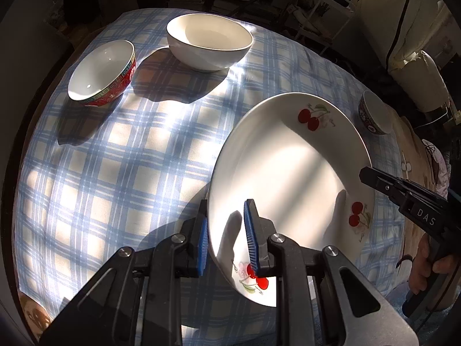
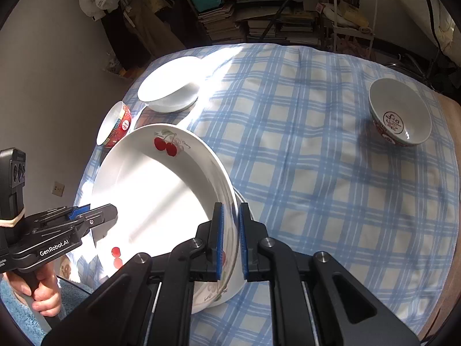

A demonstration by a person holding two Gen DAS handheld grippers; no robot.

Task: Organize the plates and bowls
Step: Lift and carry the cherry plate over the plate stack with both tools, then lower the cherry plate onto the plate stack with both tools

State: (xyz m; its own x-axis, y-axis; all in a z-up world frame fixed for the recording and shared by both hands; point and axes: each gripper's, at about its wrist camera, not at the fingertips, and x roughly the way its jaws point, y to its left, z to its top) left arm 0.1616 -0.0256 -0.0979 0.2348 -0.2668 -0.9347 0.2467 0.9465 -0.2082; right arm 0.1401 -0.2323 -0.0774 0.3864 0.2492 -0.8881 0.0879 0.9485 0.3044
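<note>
A white plate with cherry prints (image 1: 288, 173) is held above the blue checked tablecloth (image 1: 115, 158). My left gripper (image 1: 226, 239) straddles its near-left rim, blue pads (image 1: 250, 236) either side, with a gap on the outer side. My right gripper (image 2: 230, 239) is shut on the plate (image 2: 161, 190) at its right rim. The right gripper also shows in the left wrist view (image 1: 374, 177), and the left one in the right wrist view (image 2: 86, 213). A red patterned bowl (image 1: 100, 72) and a large white bowl (image 1: 209, 41) stand at the far left. Another patterned bowl (image 2: 400, 112) stands at the far right.
The table (image 2: 445, 288) has a brown edge showing at the right. Shelves with books and clutter (image 2: 259, 8) stand behind the table. A white bag (image 1: 423, 80) lies past the right side. Strong sunlight and shadows cross the cloth.
</note>
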